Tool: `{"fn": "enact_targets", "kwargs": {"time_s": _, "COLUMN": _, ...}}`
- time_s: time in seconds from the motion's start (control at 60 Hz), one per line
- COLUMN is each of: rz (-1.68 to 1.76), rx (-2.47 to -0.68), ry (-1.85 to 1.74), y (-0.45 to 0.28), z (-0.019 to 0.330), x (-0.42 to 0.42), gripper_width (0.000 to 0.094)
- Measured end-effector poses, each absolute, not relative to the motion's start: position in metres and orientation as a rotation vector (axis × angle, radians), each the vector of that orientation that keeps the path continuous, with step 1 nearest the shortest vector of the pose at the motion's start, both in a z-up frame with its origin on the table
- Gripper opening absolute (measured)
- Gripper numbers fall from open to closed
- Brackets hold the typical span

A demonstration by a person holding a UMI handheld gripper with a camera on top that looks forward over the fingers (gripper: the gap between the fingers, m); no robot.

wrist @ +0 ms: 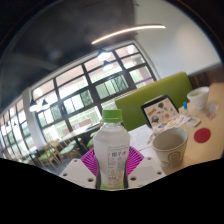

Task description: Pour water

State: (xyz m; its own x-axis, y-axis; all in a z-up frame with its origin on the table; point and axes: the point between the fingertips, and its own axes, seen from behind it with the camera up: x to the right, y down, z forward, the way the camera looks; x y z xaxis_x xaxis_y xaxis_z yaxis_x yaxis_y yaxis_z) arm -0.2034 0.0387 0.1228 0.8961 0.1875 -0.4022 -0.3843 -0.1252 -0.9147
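Now your gripper (113, 168) pinches bottle (112, 150) between both pads, bottle upright. Paper cup (170, 146) stands just beside, toward right; you tilt neck that way.

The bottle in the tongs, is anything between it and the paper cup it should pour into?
Nothing visible. The bottle sits between the tongs, whose pads appear to press on it at both sides. The paper cup stands just beside it on the table, with only bare tabletop between them.
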Motion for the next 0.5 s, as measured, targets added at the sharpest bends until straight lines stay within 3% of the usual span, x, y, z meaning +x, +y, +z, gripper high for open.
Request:
{"fn": "enact_targets", "kwargs": {"time_s": 0.183, "rz": 1.109, "rx": -1.47, "ry": 0.758, "y": 0.082, "z": 0.158, "x": -0.176, "gripper_width": 0.0304}}
{"fn": "enact_targets", "kwargs": {"time_s": 0.317, "rz": 1.331, "rx": -1.303, "ry": 1.166, "y": 0.108, "z": 0.134, "x": -0.129, "gripper_width": 0.0301}}
{"fn": "enact_targets", "kwargs": {"time_s": 0.5, "rz": 1.606, "rx": -1.056, "ry": 1.464, "y": 0.115, "z": 0.145, "x": -0.115, "gripper_width": 0.0305}}
